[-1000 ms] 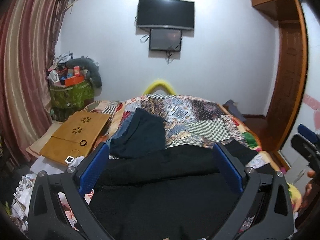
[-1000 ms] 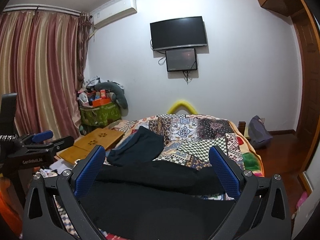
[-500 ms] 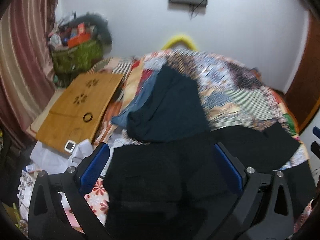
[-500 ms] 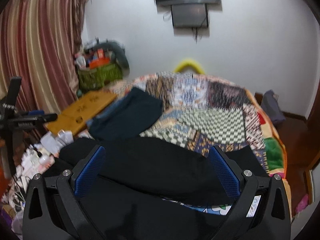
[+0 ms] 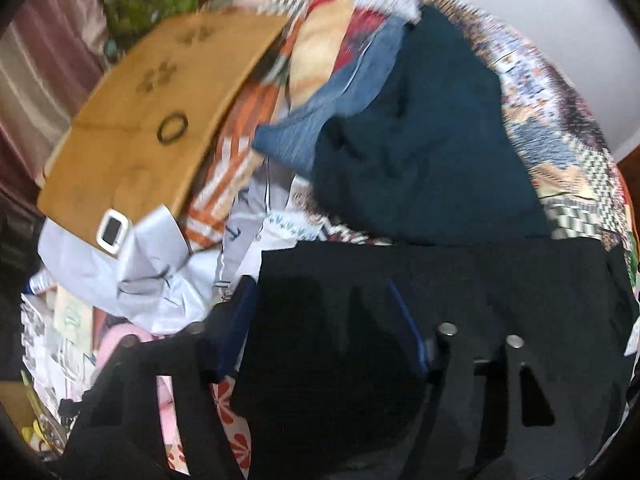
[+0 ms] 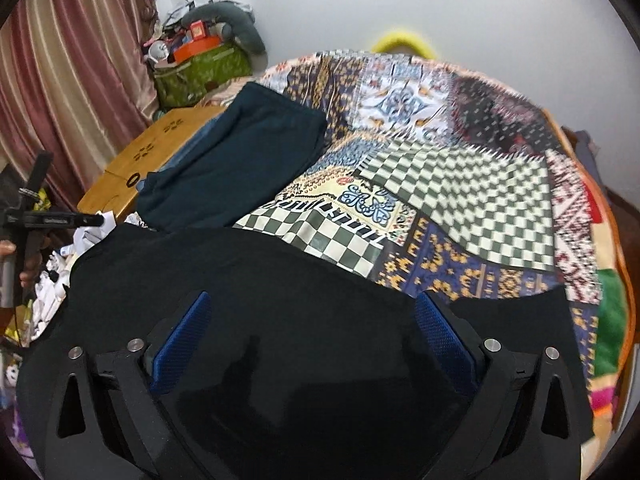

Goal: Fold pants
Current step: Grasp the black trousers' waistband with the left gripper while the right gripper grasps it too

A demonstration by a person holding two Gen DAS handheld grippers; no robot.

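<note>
Both grippers have dropped toward the black pants (image 6: 280,280), left gripper (image 5: 324,320) jaws just closing around its edge, ungripped; right gripper (image 6: 312,336) spread wide.

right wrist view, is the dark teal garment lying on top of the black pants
No, the dark teal garment lies on the quilt beyond the black pants.

White wall (image 6: 320,12), striped curtain (image 6: 72,60), perhaps a bed under patchwork quilt (image 6: 460,152).

**Patchwork bed carries the laundry**

A bed (image 6: 460,184) under a patchwork quilt bears black pants (image 6: 248,280) spread across its near edge, with a folded dark teal garment (image 6: 240,160) beyond them, lying partly over a blue denim piece (image 5: 340,92) at the bed's left side.
</note>
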